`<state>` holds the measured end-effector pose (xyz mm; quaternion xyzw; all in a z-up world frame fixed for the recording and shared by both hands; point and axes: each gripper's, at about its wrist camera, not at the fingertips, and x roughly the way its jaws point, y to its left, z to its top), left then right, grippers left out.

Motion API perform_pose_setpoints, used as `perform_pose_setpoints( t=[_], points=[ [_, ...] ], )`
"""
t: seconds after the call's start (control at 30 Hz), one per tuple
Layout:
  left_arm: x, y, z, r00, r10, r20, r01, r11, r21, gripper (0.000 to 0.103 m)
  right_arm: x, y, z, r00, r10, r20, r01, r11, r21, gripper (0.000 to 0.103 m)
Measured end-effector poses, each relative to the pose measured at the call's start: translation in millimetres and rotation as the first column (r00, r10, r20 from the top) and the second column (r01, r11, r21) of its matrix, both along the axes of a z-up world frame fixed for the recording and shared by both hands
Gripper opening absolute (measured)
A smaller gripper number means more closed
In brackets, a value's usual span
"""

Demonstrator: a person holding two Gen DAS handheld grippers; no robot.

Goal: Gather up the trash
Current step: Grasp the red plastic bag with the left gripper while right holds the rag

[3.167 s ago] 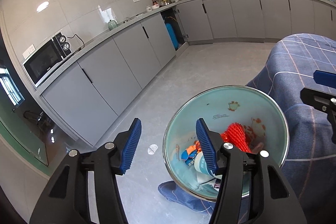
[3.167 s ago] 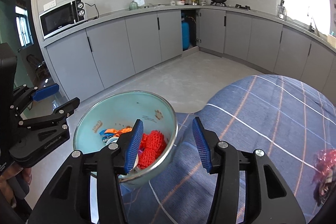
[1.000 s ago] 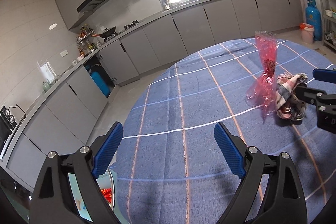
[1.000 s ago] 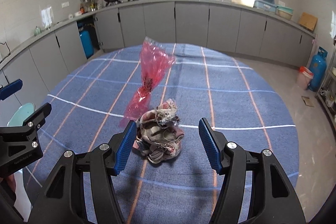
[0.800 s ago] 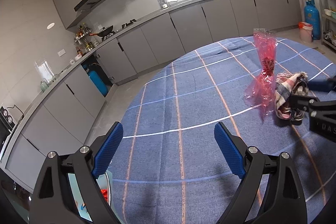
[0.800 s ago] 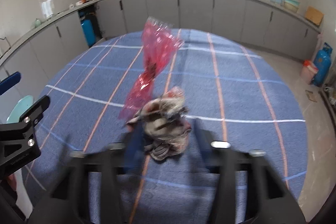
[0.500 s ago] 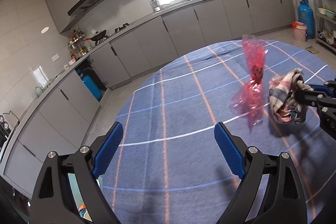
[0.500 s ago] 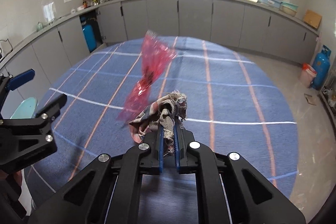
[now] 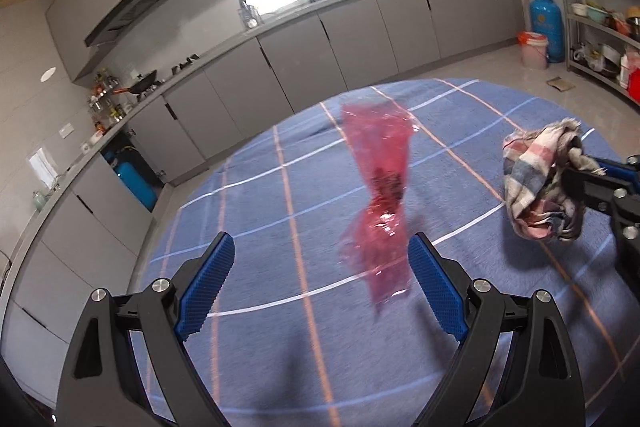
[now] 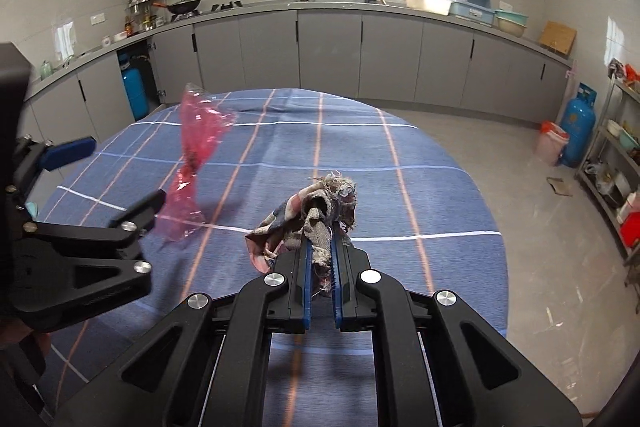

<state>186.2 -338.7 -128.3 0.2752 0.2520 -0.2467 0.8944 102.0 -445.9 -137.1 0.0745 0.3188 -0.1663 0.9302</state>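
My right gripper [image 10: 320, 267] is shut on a crumpled plaid rag [image 10: 310, 217] and holds it above the round table with the blue checked cloth [image 10: 400, 195]. The rag also shows at the right of the left wrist view [image 9: 540, 183]. A twisted red plastic wrapper [image 9: 380, 203] stands upright on the cloth, just ahead of my open, empty left gripper [image 9: 320, 283] and nearer its right finger. In the right wrist view the wrapper [image 10: 194, 163] is left of the rag.
Grey kitchen cabinets and a counter [image 10: 360, 39] run around the room behind the table. A blue gas cylinder [image 10: 576, 123] and a pink bucket [image 10: 552, 143] stand on the floor at the right, beside a metal shelf rack [image 10: 620, 163].
My right gripper has shut on the plaid rag and lifted it off the cloth. My left gripper has moved closer to the red wrapper. The bowl of trash has gone out of view.
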Motion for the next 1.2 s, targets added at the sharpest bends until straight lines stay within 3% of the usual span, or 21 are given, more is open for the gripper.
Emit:
perform_pose_setpoints(
  t=[0.4,0.5,0.6,0.73,1.2],
  points=[
    [22.3,-24.0,-25.5,0.995,0.004,-0.096,-0.001,1.0,0.029,0.085,0.1,-13.0,-13.3,1.0,-0.002,-0.008,0.003,0.999,0.054,0.009],
    [25.4,-24.3,-29.0,0.991,-0.002,-0.134,0.006,1.0,0.027,0.067,1.8,-15.1,-11.7,1.0,-0.002,-0.009,0.002,0.998,0.059,0.009],
    [29.0,-25.0,-35.1,0.981,-0.022,-0.191,0.027,0.999,0.022,0.038,1.3,-14.0,-13.0,1.0,0.0,-0.01,0.001,0.998,0.06,0.008],
    [29.3,-19.8,-35.9,0.978,-0.026,-0.206,0.029,0.999,0.013,0.025,1.9,-11.0,-12.9,1.0,0.003,-0.005,-0.003,0.998,0.061,0.008],
    [20.0,40.6,-16.4,0.98,0.071,-0.187,-0.073,0.997,-0.005,0.023,8.2,32.4,1.1,0.996,0.09,0.029,-0.091,0.995,0.037,0.008]
  ],
)
